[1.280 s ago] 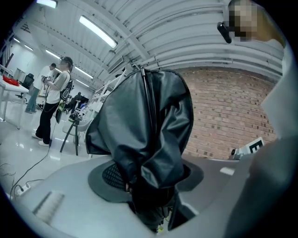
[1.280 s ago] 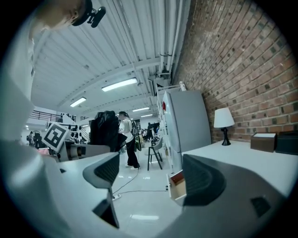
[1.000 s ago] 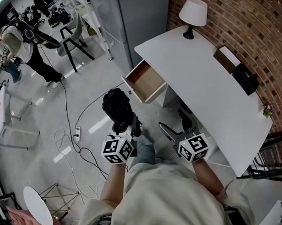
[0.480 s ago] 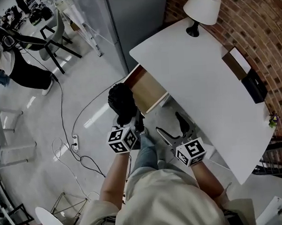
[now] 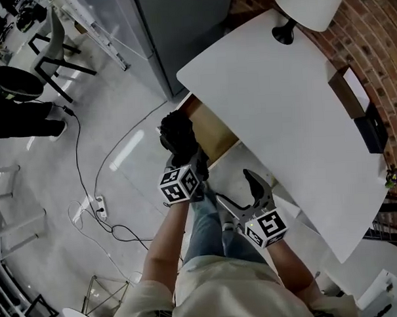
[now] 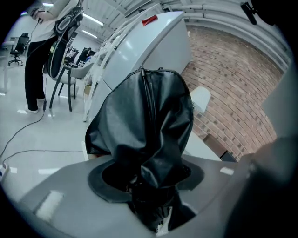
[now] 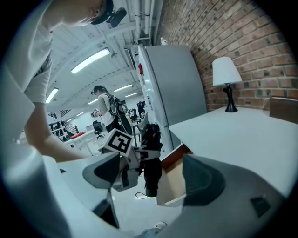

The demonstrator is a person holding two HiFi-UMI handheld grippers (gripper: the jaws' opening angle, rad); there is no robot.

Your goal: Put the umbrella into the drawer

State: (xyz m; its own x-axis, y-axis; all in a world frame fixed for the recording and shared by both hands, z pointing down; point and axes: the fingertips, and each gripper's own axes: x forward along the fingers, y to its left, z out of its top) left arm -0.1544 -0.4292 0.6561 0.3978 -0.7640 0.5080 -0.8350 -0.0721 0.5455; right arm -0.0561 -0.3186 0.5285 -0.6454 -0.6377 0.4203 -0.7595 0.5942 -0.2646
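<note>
**A:** In the head view, what edges hem the person in?

**B:** The white rectangular table (image 5: 281, 98) runs diagonally down the right, and its long near edge passes beside the person's legs. The open wooden drawer (image 5: 218, 132) juts from under that edge toward the pale glossy floor (image 5: 117, 92). The floor spreads wide to the left, with a white power strip (image 5: 99, 206) lying on it. A tall grey metal cabinet (image 5: 180, 30) stands just past the table's corner.

**A:** And the umbrella there?

**B:** The black folded fabric umbrella (image 5: 178, 137) sits in the left gripper (image 5: 189, 163), at the drawer's outer corner. Its long axis runs from the gripper up the frame. The right gripper (image 5: 236, 189) hangs near the table edge with its jaws spread wide around nothing.

**A:** What does the left gripper view show?

**B:** The left gripper (image 6: 151, 186) has its jaws clamped on the umbrella (image 6: 144, 121) low on its length. The crumpled fabric rises upright straight ahead and fills the middle. A red brick wall (image 6: 233, 102) shows behind it.

**A:** And the right gripper view?

**B:** The right gripper (image 7: 153, 176) has its jaws far apart and grips nothing. Through the gap the left gripper (image 7: 142, 155) carries the umbrella (image 7: 150, 179) nearly upright, one end pointing down at the floor. It is just beside the drawer (image 7: 174, 181) at its open front, but whether it is above the cavity cannot be told. The table (image 7: 233, 135) stretches away on the right. A white-shaded lamp on a black stem (image 7: 225, 74) stands at its far end.
</note>
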